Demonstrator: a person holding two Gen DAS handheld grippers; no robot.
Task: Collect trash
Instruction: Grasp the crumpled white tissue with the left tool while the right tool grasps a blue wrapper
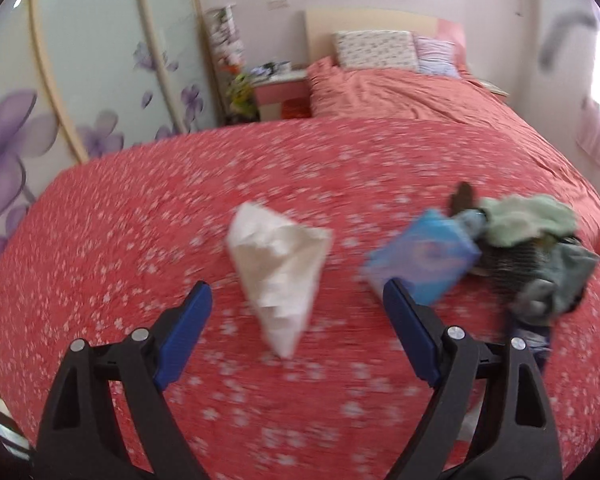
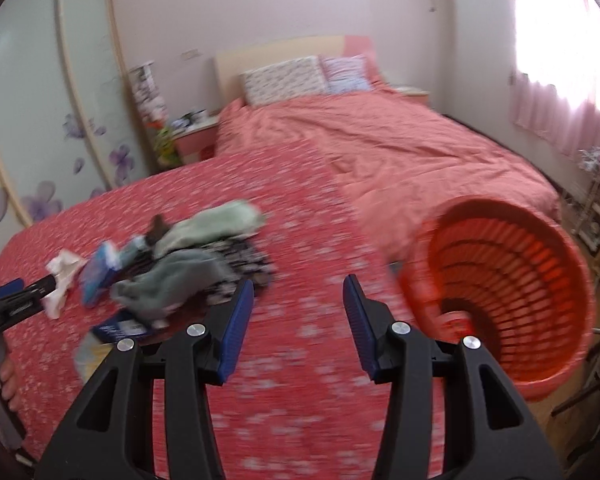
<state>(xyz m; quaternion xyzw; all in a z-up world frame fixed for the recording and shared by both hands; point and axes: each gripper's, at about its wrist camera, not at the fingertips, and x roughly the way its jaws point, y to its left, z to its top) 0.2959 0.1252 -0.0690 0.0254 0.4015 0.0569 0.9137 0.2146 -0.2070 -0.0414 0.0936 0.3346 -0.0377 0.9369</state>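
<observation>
Left wrist view: left claw is hanging over the bed w/ jaws spread wide, nothing between the pads. A crumpled white tissue is lying on the red flowered cover just ahead of the claw, roughly centred btwn the two fingers but not touching either. A blue packet is sitting just beyond the right-hand finger, and a heap of clothes is lying further right of that, pics too blurred to sort items.

Right wrist view: right claw is also released, jaws partly apart, only bed cover showing btwn them. An orange basket is tipped on its side just right of this claw, mouth facing the camera. The clothes heap, blue packet and tissue are lying to the claw's left, w/ the left claw near the tissue at far left.
</observation>
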